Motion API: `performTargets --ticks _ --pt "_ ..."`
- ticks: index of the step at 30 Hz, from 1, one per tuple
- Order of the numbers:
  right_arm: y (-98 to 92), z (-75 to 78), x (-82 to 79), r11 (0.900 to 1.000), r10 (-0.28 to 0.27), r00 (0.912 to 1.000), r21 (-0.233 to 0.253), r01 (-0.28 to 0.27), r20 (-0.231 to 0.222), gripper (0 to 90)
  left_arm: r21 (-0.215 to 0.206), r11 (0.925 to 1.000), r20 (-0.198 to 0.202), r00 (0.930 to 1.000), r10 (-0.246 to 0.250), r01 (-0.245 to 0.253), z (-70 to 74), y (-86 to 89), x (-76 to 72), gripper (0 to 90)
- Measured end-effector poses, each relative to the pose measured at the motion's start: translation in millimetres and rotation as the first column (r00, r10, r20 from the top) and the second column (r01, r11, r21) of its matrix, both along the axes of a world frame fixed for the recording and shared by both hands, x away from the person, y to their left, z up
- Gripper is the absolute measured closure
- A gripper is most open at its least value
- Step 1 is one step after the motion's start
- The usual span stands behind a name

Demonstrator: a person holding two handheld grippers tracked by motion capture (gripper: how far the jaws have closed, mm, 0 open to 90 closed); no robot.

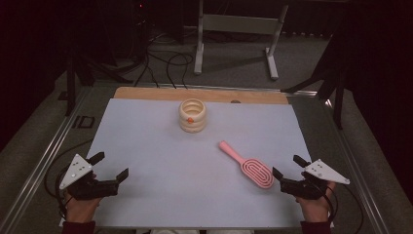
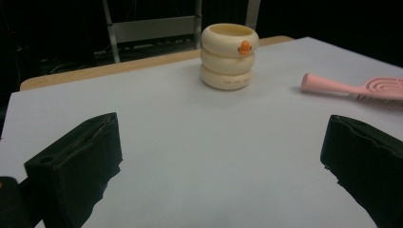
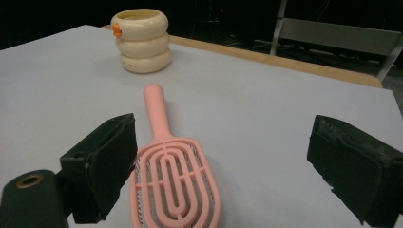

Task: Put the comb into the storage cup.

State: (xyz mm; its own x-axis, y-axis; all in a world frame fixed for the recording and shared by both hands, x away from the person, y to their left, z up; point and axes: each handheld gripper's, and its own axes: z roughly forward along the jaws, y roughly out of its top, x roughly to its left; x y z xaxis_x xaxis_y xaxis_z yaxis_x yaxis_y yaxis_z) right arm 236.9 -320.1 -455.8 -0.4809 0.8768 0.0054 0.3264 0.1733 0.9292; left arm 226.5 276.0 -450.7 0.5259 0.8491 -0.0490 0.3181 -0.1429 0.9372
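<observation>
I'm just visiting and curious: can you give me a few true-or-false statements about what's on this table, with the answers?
1. The pink hairbrush lies flat on the table. True.
2. The right tool is clamped on the brush. False: its jaws stand open, with nothing between them.
3. The cream ringed cup stands upright, apart from the brush. True.
4. The left tool holds the cup. False: it is open, far from it.
5. The brush handle points toward the cup. True.

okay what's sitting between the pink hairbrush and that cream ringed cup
Nothing. In the high view, only bare white sheet separates the pink hairbrush from the cream ringed cup; the right gripper view shows the same gap.
</observation>
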Motion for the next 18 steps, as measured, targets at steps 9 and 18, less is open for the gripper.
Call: performTargets --ticks 9,18 --pt "2.6 -0.9 2.9 0.999 0.020 0.9996 0.043 -0.019 -0.022 9.7 0.009 0.9999 0.004 1.0000 0.008 -0.008 1.5 -0.4 -1.3 0.1" --pt "16.4 1.8 5.2 0.997 0.073 0.9962 0.039 -0.072 -0.047 10.4 0.023 0.9997 -0.001 1.0000 0.007 -0.007 -0.6 -3.6 0.4 0.1"
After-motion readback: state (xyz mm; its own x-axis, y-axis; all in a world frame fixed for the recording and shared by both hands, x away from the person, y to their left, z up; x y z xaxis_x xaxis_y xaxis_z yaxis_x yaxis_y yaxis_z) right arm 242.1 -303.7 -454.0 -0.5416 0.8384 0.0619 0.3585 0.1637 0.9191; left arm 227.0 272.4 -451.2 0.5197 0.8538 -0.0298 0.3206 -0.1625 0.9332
